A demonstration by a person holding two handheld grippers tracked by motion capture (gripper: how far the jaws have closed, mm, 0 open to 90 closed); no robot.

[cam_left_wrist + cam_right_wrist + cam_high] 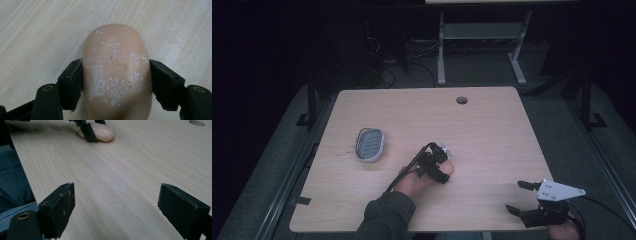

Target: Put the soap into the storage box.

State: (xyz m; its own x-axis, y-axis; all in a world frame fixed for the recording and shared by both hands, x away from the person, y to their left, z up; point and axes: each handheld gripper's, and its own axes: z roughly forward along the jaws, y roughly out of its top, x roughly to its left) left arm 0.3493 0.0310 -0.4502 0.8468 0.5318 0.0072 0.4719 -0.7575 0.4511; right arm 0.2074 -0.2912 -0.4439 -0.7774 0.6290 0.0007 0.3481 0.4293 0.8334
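A peach-coloured soap bar (116,72), dusted with white flecks, lies on the wooden table (492,135). My left gripper (443,165) is shut on it, with one pad (74,81) pressed against each long side. In the right gripper view the soap bar (103,132) rests on the tabletop far ahead, with a left jaw across its near side. My right gripper (518,197) is near the table's front right corner, open, with nothing between its fingers (60,207). An oval grey soap dish (370,144) sits on the table to the left of the soap.
A round cable hole (461,100) lies near the table's far edge. A white table frame (482,45) stands on the floor beyond. The person's jeans (12,182) show past the table's front edge. Bare wood lies between the two grippers.
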